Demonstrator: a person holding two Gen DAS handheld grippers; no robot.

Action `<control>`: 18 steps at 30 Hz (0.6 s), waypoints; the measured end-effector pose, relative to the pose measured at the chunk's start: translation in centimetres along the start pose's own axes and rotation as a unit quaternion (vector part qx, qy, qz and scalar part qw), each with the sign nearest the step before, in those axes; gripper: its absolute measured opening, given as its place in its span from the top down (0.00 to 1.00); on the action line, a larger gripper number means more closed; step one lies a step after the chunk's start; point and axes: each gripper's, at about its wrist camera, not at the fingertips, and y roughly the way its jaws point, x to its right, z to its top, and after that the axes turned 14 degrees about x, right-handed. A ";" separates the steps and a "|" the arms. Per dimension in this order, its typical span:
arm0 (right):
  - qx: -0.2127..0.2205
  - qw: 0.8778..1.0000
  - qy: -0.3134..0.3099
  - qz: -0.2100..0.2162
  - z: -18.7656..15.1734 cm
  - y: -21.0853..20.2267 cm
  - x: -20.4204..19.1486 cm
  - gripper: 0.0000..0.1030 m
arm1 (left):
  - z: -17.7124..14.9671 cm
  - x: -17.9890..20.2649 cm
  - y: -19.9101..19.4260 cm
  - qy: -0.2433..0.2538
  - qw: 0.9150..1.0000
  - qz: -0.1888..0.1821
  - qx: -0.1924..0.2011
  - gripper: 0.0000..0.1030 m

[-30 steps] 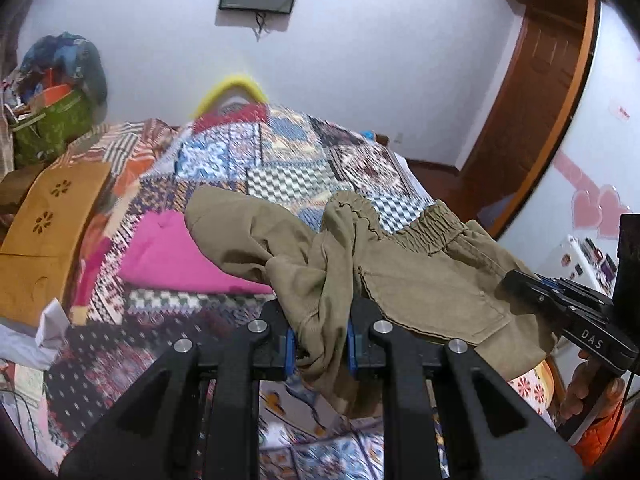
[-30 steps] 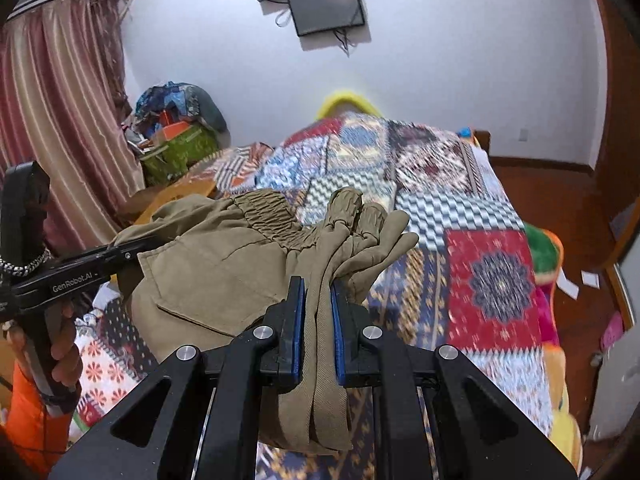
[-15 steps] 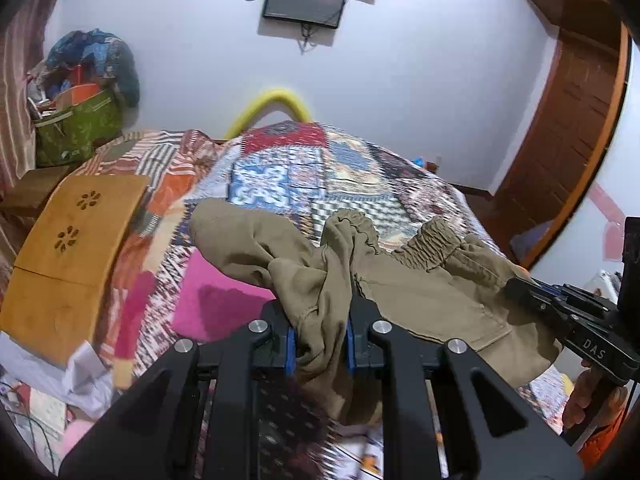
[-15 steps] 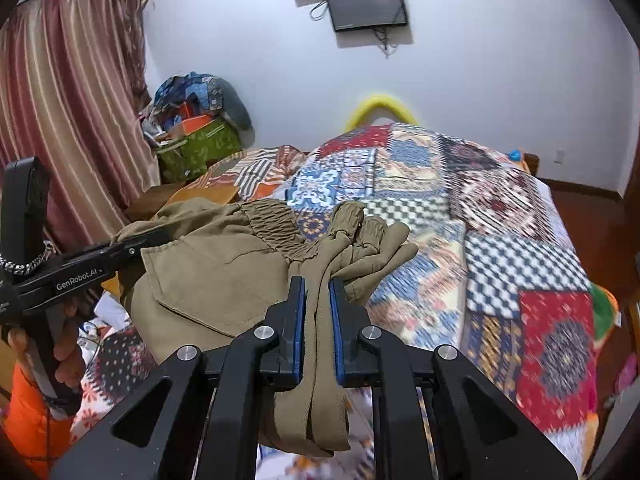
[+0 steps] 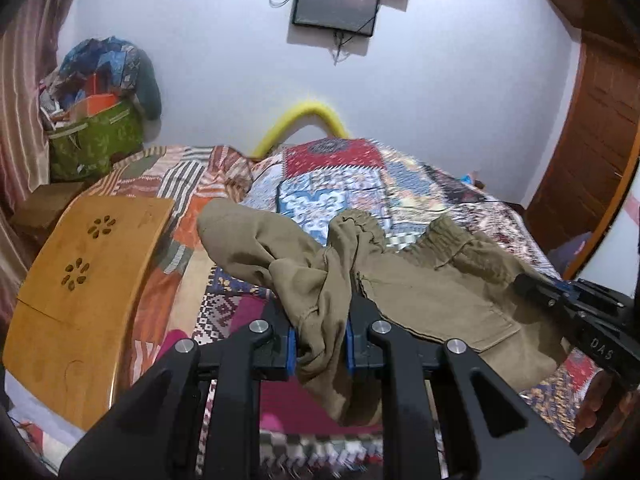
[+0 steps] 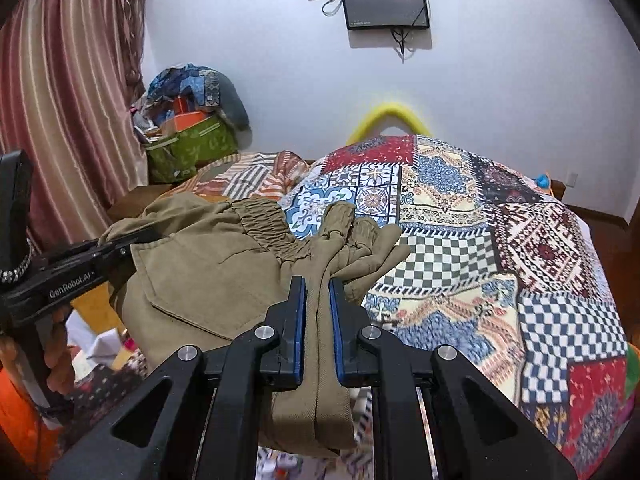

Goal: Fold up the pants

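Observation:
Olive-khaki pants (image 5: 424, 292) hang bunched in the air above the patchwork bed (image 5: 348, 176), held by both grippers. My left gripper (image 5: 320, 336) is shut on a thick bundle of the pants' fabric. My right gripper (image 6: 317, 320) is shut on a folded edge of the pants (image 6: 208, 272). The elastic waistband (image 6: 268, 224) and a flap pocket (image 6: 188, 300) face up. The right gripper shows in the left wrist view (image 5: 576, 312) at the right; the left gripper shows in the right wrist view (image 6: 72, 272) at the left.
A wooden lap table (image 5: 84, 280) lies at the bed's left side. A pink cloth (image 5: 288, 400) lies under the left gripper. A green bag of clutter (image 6: 188, 148) stands by the curtain (image 6: 60, 100). A wooden door (image 5: 592, 168) is at the right.
Both grippers have risen and tilted up with the pants still held, so the far wall and screen show more. The pants' hanging shape has barely changed.

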 end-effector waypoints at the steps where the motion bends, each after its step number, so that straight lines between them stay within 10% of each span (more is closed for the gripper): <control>1: -0.005 1.000 -0.003 -0.004 -0.3 1.0 -0.1 0.90 | -0.4 -0.4 0.9 0.000 1.000 0.004 -0.007 0.83; 10: -0.118 0.993 -0.012 -0.010 -6.5 7.2 -0.4 0.90 | -7.7 -2.4 6.8 0.056 0.988 0.047 -0.132 0.82; 18: -0.173 0.983 -0.054 -0.015 -8.8 7.3 0.2 0.88 | -8.9 -5.0 5.7 0.019 0.985 0.031 -0.167 0.57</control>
